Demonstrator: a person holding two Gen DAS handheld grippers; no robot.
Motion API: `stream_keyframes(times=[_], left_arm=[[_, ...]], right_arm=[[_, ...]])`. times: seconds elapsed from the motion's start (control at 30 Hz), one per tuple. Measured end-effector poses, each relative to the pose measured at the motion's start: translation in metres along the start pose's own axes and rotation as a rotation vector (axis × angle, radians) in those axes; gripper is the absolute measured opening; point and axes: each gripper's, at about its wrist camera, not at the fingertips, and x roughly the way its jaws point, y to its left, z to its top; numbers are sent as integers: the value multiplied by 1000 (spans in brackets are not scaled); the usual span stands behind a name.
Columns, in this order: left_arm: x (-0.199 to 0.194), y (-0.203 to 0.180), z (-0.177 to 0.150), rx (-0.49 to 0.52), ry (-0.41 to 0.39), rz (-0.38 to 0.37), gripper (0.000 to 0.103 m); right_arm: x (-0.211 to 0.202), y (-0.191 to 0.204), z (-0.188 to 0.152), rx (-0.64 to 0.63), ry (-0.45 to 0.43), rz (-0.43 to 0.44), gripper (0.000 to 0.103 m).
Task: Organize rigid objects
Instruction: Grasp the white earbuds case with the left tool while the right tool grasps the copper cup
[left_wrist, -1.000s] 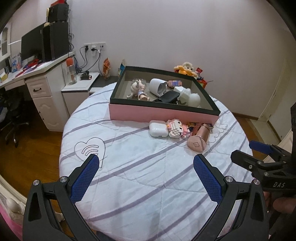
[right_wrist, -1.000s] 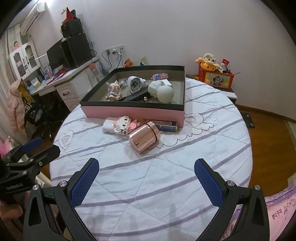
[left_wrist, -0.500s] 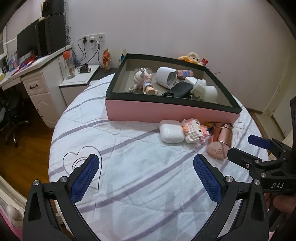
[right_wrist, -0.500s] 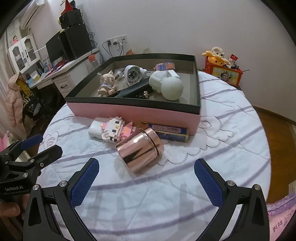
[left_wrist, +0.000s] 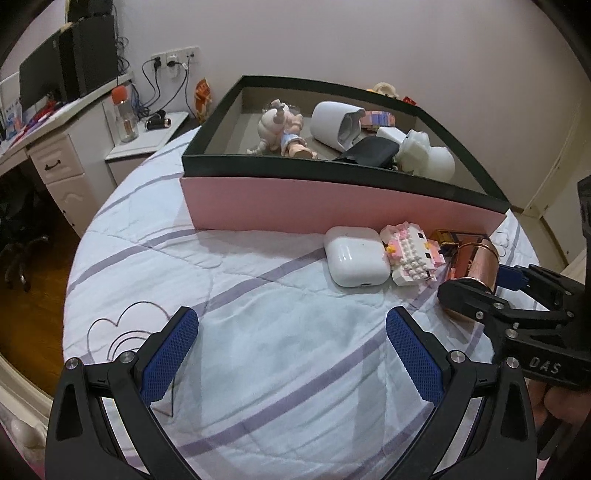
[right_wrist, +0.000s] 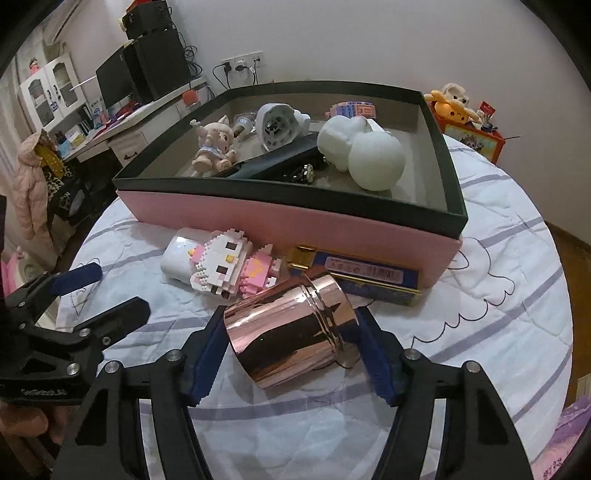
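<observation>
A rose-gold metal tin (right_wrist: 291, 328) lies on its side on the quilted round table, and shows in the left wrist view (left_wrist: 476, 264) too. My right gripper (right_wrist: 291, 358) has closed in around it, with a blue pad at each side of the tin. In front of the pink box (right_wrist: 295, 225) lie a white earbud case (left_wrist: 356, 260), a pink-and-white brick figure (right_wrist: 229, 267) and a blue flat box (right_wrist: 365, 273). My left gripper (left_wrist: 291, 354) is open and empty above the bare quilt, short of the case.
The pink box with a dark rim (left_wrist: 332, 166) holds a doll, a white speaker, a black pouch and white figures. A desk with a monitor (left_wrist: 66, 74) stands to the left. A toy box (right_wrist: 469, 125) sits beyond the table's right edge (right_wrist: 554, 295).
Both grippers have moved forward toward the box. My right gripper's jaws have narrowed from wide open to around the rose-gold tin. My left gripper stays open.
</observation>
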Motion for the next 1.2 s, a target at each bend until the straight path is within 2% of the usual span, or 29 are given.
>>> stream_keyframes(times=[0.23, 0.6, 0.8, 0.87, 0.97, 1.03, 1.07, 1.1, 1.2], left_arm=[[15, -8, 7, 19, 7, -2, 103], [33, -22, 20, 58, 13, 56, 103], [42, -22, 28, 28, 25, 60, 102], [40, -18, 27, 15, 17, 38, 100], [33, -9, 24, -5, -3, 19, 85], [29, -2, 22, -15, -14, 18, 67], [28, 2, 21, -21, -17, 14, 63], [26, 6, 21, -29, -20, 8, 54], [23, 18, 20, -62, -23, -38, 51]], right_arm=[[-7, -13, -5, 46, -1, 18, 68], [-8, -17, -5, 59, 1, 28, 68], [-8, -18, -5, 65, 1, 32, 68], [-10, -19, -6, 66, 1, 32, 68], [-10, -20, -7, 71, 0, 32, 68], [-11, -20, -7, 74, 0, 33, 68], [-11, -20, -7, 74, -1, 33, 68], [-11, -20, -7, 74, -1, 33, 68], [-11, -20, -8, 77, -1, 35, 68]])
